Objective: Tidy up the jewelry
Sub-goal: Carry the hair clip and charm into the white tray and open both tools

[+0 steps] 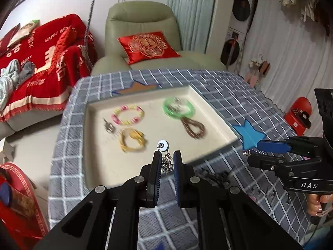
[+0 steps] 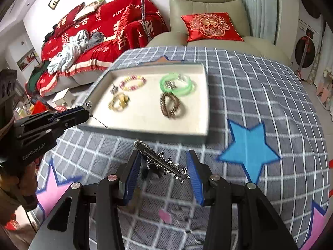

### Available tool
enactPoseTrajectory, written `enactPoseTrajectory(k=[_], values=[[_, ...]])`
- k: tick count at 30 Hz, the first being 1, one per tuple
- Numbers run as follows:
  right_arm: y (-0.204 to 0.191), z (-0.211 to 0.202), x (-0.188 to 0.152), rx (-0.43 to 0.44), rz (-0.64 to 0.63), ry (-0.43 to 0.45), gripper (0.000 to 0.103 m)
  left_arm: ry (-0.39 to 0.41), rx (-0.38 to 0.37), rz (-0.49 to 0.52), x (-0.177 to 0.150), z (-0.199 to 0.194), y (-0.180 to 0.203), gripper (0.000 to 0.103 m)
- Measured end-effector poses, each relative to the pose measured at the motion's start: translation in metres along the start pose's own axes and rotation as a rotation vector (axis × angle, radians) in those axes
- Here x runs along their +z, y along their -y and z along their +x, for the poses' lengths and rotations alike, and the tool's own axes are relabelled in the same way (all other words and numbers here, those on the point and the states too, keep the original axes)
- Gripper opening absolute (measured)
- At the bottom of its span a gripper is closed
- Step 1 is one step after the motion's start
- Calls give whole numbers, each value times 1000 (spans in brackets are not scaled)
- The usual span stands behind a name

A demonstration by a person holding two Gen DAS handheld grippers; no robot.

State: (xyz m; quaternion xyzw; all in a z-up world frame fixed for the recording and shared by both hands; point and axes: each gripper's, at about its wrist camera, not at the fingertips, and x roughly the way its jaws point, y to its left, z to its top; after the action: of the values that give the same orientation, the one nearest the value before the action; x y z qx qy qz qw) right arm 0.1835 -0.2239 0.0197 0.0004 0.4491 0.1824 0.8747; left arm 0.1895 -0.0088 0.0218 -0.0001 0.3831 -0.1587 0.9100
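A cream tray [image 1: 91, 137] [image 2: 205, 104] on the checked cloth holds a pink-yellow bead bracelet [image 1: 127, 115] [image 2: 133, 82], a green bangle [image 1: 178, 108] [image 2: 177, 83], a brown bead bracelet [image 1: 192, 128] [image 2: 171, 105], a yellow bracelet [image 1: 132, 140] [image 2: 119, 102] and a small silver piece [image 1: 108, 126] [image 2: 113, 89]. My left gripper [image 1: 167, 160] [image 2: 86, 112] is shut on a silver dangling earring [image 1: 166, 158] over the tray's near edge. My right gripper [image 2: 164, 166] [image 1: 252, 149] holds a silver star hair clip [image 2: 160, 160] between its pads, just right of the tray.
A blue star patch [image 1: 248, 135] [image 2: 248, 145] lies on the cloth right of the tray, pink star patches [image 2: 52, 189] nearer me. A green armchair with a red cushion [image 1: 147, 46] [image 2: 210, 27] and a red-covered sofa [image 1: 41, 62] stand behind the table.
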Motion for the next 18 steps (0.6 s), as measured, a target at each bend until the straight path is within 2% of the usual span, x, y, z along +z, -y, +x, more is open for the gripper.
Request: enactPoseTrajectory(k=[8, 18], values=[[-19, 35, 41, 27, 26, -23, 49, 3, 34, -38, 27, 15, -46, 28], [-39, 107, 68, 30, 23, -111, 49, -82, 64, -45, 22, 60, -68, 28]])
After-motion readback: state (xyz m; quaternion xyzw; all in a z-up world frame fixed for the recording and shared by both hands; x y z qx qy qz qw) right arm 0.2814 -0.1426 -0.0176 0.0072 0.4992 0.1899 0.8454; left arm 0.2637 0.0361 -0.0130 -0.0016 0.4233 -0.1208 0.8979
